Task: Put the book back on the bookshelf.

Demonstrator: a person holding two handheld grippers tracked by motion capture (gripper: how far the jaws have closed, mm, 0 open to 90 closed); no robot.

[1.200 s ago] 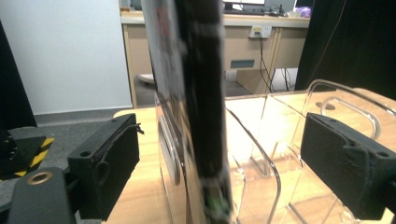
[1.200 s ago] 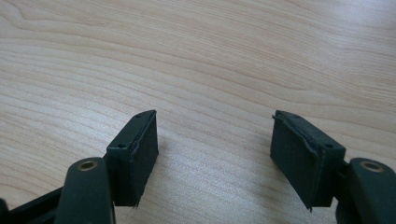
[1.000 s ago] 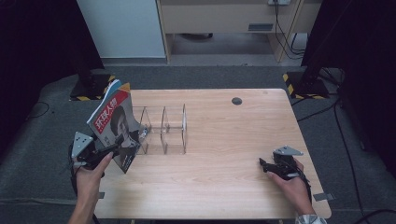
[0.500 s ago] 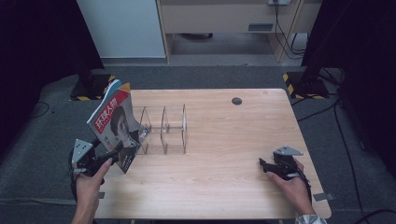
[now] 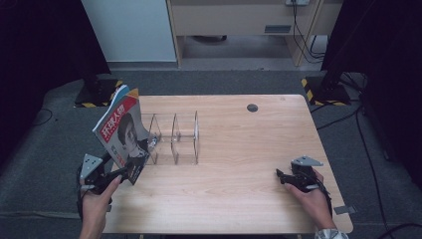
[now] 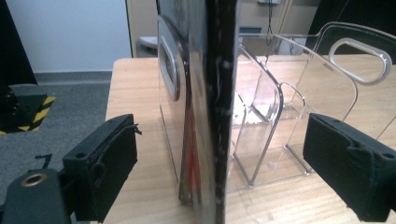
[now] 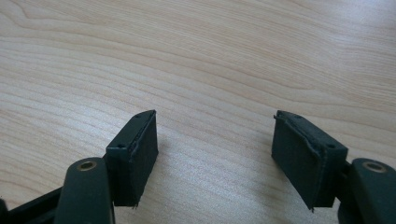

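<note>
Upright at the table's (image 5: 239,199) nine o'clock edge, a magazine (image 5: 122,130) stands on its lower edge in the end slot of a clear rack (image 5: 174,139), leaning toward ten o'clock. Seen from above, the left gripper (image 5: 124,172) sits at the magazine's six o'clock corner. Its own view adds what the high one cannot: the jaws are spread wide, the magazine's spine (image 6: 212,116) rises between them, and neither pad (image 6: 109,161) touches it. The rack's dividers (image 6: 336,70) curve away at two o'clock. Across bare wood, well apart at four o'clock, the right gripper (image 5: 282,175) rests spread and empty near the table's edge; close up, its pads (image 7: 137,149) flank plain tabletop.
</note>
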